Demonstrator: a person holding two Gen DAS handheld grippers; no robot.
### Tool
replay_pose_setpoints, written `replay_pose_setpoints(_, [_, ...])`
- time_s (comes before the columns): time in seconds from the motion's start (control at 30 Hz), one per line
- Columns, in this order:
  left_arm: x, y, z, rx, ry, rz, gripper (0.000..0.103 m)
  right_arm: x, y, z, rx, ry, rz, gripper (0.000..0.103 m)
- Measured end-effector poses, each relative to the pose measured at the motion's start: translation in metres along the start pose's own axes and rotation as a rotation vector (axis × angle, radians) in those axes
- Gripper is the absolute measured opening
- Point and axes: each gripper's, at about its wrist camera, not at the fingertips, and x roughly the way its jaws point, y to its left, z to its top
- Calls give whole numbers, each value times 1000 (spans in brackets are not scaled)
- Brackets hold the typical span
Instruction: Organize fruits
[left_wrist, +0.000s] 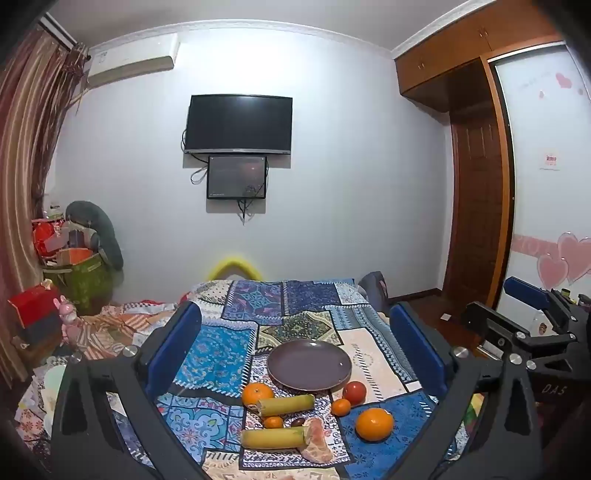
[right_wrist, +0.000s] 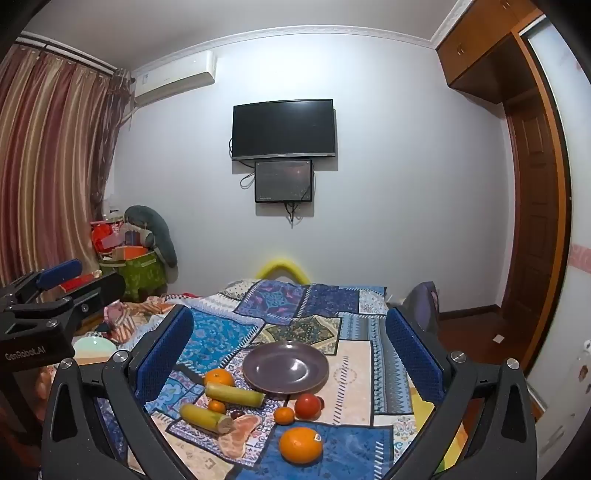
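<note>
An empty purple plate (left_wrist: 309, 364) (right_wrist: 285, 367) lies on a patchwork cloth. In front of it lie a large orange (left_wrist: 373, 424) (right_wrist: 301, 444), a red tomato (left_wrist: 354, 392) (right_wrist: 307, 405), another orange (left_wrist: 257, 393) (right_wrist: 219, 377), two small tangerines (left_wrist: 340, 407) (right_wrist: 284, 415), two yellow-green cane pieces (left_wrist: 286, 404) (right_wrist: 234, 394) and a peeled citrus piece (left_wrist: 316, 439) (right_wrist: 236, 432). My left gripper (left_wrist: 295, 354) is open and empty above the fruit. My right gripper (right_wrist: 290, 354) is open and empty too.
The patchwork cloth (left_wrist: 221, 354) covers a bed-like surface. Boxes and a green bin (left_wrist: 79, 280) stand at the left by the curtain. A wooden wardrobe and door (left_wrist: 476, 206) are at the right. A TV (left_wrist: 238, 123) hangs on the far wall.
</note>
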Motion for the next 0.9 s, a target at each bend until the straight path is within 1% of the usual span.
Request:
replay_pose_setpoints(0.07, [-1, 1, 0, -11, 4, -11, 103, 0, -1, 0, 2, 5, 1, 103])
replay_pose_setpoints(0.17, [-6, 0, -1, -20, 3, -5, 103, 0, -1, 0, 1, 7, 0, 103])
replay_pose_setpoints(0.2, [-3, 7, 5, -28, 10, -25, 103, 0, -1, 0, 0, 7, -1, 103])
replay_pose_setpoints(0.23, [-4, 8, 5, -29, 11, -27, 103, 0, 0, 0, -1, 8, -2, 103])
replay_pose_setpoints(0.33, [-7, 4, -1, -26, 13, -27, 103, -2, -1, 2, 8, 4, 0, 103])
replay_pose_setpoints(0.4, [8, 9, -4, -28, 31, -31, 103, -2, -1, 1, 9, 5, -1, 103])
replay_pose_setpoints(0.7, [7, 5, -3, -13, 25, -32, 103, -2, -2, 4, 11, 6, 1, 103])
replay_pose_setpoints(0.9, [5, 3, -2, -10, 24, -35, 103, -2, -4, 0, 10, 1, 0, 103])
